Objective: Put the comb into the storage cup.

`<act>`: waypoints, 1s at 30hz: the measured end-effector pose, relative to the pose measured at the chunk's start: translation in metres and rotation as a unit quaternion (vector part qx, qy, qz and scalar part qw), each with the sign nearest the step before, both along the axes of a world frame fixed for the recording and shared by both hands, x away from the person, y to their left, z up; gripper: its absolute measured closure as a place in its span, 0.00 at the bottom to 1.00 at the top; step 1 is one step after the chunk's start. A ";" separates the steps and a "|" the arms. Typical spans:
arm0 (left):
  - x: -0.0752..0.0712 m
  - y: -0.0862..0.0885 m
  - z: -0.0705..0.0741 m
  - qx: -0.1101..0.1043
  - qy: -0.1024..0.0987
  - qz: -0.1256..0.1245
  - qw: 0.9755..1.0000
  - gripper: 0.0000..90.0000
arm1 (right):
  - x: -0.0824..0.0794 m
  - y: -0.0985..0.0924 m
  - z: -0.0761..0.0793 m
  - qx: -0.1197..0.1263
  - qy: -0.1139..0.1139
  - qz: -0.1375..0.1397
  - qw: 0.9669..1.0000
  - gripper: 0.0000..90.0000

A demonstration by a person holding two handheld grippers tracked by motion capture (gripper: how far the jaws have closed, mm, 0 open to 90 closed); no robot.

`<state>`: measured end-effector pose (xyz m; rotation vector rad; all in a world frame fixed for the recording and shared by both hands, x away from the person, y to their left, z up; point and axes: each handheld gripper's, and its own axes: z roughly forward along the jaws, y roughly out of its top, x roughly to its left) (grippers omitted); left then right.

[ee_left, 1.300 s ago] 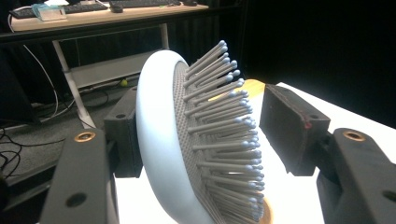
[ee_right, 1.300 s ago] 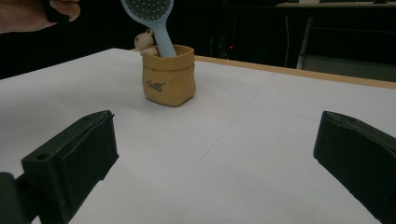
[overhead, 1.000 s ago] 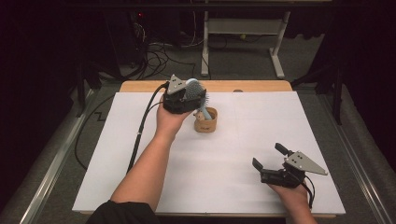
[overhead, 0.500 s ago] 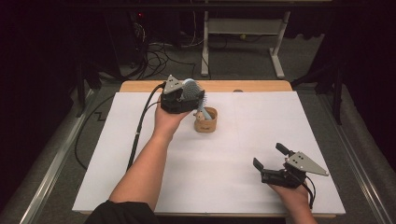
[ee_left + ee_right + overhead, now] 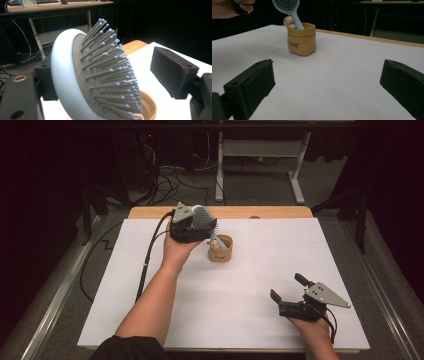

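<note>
A pale blue hairbrush (image 5: 202, 215) with grey bristles (image 5: 82, 75) stands tilted, handle down, in a small yellow pot (image 5: 220, 249) at the table's far middle. A small bear figure (image 5: 289, 21) sits at the pot's (image 5: 302, 38) rim. My left gripper (image 5: 200, 222) is at the brush head. Its jaws have just been opening and stand on either side of the head. The head's back rests by one jaw and the other pad (image 5: 172, 72) is clear of the bristles. My right gripper (image 5: 286, 286) rests open near the front right, with nothing between its jaws (image 5: 332, 82).
A white sheet (image 5: 250, 320) covers the table, with a wooden strip (image 5: 270, 212) along the far edge. The left gripper's cable (image 5: 147, 260) trails over the left side. Behind the table are floor cables and a white desk frame (image 5: 297, 175).
The left hand and the brush stay at the pot with hardly any shift. The right gripper has kept still.
</note>
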<state>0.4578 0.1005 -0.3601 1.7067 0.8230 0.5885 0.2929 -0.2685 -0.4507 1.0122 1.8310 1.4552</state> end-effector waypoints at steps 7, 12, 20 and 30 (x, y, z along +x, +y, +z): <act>0.001 0.004 -0.002 0.000 0.004 0.004 1.000 0.19 | 0.000 0.000 0.000 -0.001 0.000 0.000 1.000 0.00; 0.003 0.007 -0.004 -0.006 0.009 0.005 1.000 0.17 | 0.000 0.000 0.000 -0.001 -0.002 -0.001 1.000 0.00; 0.004 0.009 -0.006 -0.008 0.016 0.002 1.000 0.14 | 0.000 -0.001 0.000 0.000 -0.003 -0.002 1.000 0.00; 0.005 0.011 -0.007 -0.010 0.017 0.008 1.000 0.10 | 0.000 -0.001 0.000 0.002 -0.003 -0.003 1.000 0.00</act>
